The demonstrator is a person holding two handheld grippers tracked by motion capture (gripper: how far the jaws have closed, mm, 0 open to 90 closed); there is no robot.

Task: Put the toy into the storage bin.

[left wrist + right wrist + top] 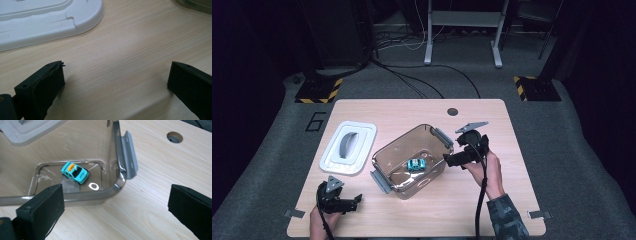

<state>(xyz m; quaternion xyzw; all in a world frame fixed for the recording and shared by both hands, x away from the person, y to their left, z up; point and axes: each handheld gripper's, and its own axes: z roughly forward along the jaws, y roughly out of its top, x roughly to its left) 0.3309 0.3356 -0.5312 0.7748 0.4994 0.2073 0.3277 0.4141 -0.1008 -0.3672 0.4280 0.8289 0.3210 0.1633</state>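
A clear brownish plastic container (432, 175) stands uncovered in the middle of the wooden table, with a grey latch at each end. A small teal toy car (416, 165) rests on its floor. In the right gripper view the car (75, 173) lies inside the container's near corner (117, 150). My right gripper (452, 149) is just to the right of the container, pointing at it. Its jaws (116, 197) stand wide open and hold nothing. My left gripper (357, 202) rests low near the table's front left, open (116, 75) over bare wood.
The container's white lid (362, 150) lies flat on the table to the left of the container, just beyond the left gripper (50, 22). A round cable hole (452, 111) sits near the table's far edge. Bare wood lies along the front and right of the table.
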